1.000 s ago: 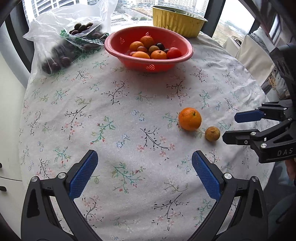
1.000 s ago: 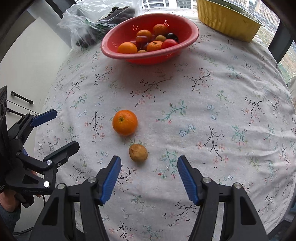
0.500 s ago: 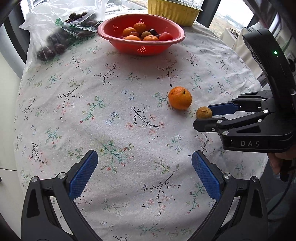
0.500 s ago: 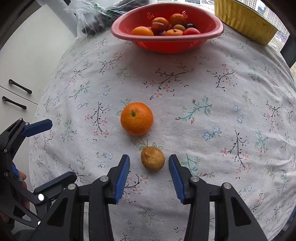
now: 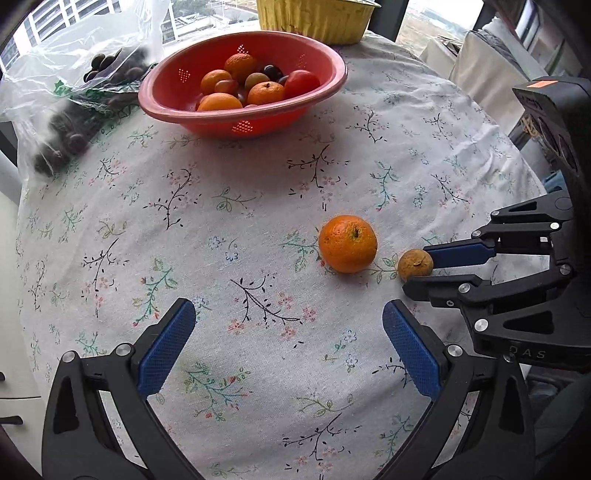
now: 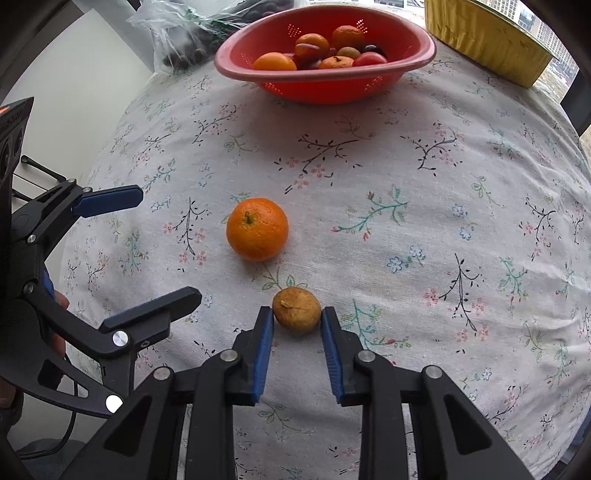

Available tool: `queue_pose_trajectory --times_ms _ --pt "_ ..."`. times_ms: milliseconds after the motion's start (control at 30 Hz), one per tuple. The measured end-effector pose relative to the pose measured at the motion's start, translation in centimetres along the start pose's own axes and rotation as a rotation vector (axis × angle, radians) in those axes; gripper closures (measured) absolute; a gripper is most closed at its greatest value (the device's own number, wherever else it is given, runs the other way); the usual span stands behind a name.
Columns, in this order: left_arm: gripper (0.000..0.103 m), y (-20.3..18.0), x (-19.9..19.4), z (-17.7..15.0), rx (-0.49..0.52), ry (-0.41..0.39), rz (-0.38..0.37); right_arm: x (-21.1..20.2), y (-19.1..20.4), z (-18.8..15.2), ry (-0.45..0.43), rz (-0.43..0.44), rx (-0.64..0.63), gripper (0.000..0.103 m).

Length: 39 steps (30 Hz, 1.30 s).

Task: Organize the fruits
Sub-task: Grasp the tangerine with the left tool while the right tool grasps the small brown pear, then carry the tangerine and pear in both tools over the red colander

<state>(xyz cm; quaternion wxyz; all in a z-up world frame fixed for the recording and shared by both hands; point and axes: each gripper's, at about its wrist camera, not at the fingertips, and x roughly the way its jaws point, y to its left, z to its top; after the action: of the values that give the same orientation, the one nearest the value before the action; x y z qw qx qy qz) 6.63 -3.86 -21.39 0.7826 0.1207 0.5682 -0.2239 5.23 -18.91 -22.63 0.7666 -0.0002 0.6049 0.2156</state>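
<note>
A small brown fruit point(image 6: 296, 310) lies on the floral tablecloth, and my right gripper point(image 6: 297, 317) has its blue pads closed against both its sides. The same fruit point(image 5: 415, 264) and right gripper point(image 5: 417, 269) show at the right of the left wrist view. An orange point(image 6: 257, 229) point(image 5: 347, 243) sits just beyond it. A red colander bowl point(image 5: 184, 110) point(image 6: 236, 68) with several fruits stands at the far side. My left gripper point(image 5: 288, 343) is open and empty above the cloth, near the table's front.
A clear plastic bag of dark fruits point(image 5: 70, 107) lies left of the bowl. A yellow foil tray point(image 5: 314, 18) point(image 6: 484, 40) stands behind the bowl. The round table's edge point(image 6: 110, 147) drops off at left; white cabinets lie beyond.
My right gripper moved forward and closed its jaws from wide open onto the small brown fruit. My left gripper shifted its view slightly and stayed open.
</note>
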Motion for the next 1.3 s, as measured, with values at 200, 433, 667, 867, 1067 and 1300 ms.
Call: queue_pose_trajectory --times_ms 200,433,667,867,1067,1300 --pt "0.000 -1.0 1.7 1.9 0.016 0.009 -0.023 -0.9 -1.7 -0.2 -0.007 -0.014 0.041 0.074" --pt "0.004 -2.0 3.1 3.5 0.035 0.009 -0.054 -1.9 -3.2 -0.6 -0.017 -0.055 0.052 0.074" --pt "0.035 -3.0 3.9 3.6 0.050 0.018 -0.070 -2.1 -3.9 -1.1 -0.010 -0.055 0.053 0.074" --pt "0.058 -3.3 3.8 3.6 0.059 -0.003 -0.073 -1.9 -3.8 -1.6 -0.001 -0.055 0.053 0.074" --pt "0.067 -3.8 3.6 3.4 0.079 -0.011 -0.089 -1.9 -3.7 -1.8 -0.001 -0.052 0.055 0.074" --pt "0.067 -3.0 2.1 2.7 0.061 -0.033 -0.103 -2.3 -4.2 -1.7 -0.011 -0.039 0.078 0.074"
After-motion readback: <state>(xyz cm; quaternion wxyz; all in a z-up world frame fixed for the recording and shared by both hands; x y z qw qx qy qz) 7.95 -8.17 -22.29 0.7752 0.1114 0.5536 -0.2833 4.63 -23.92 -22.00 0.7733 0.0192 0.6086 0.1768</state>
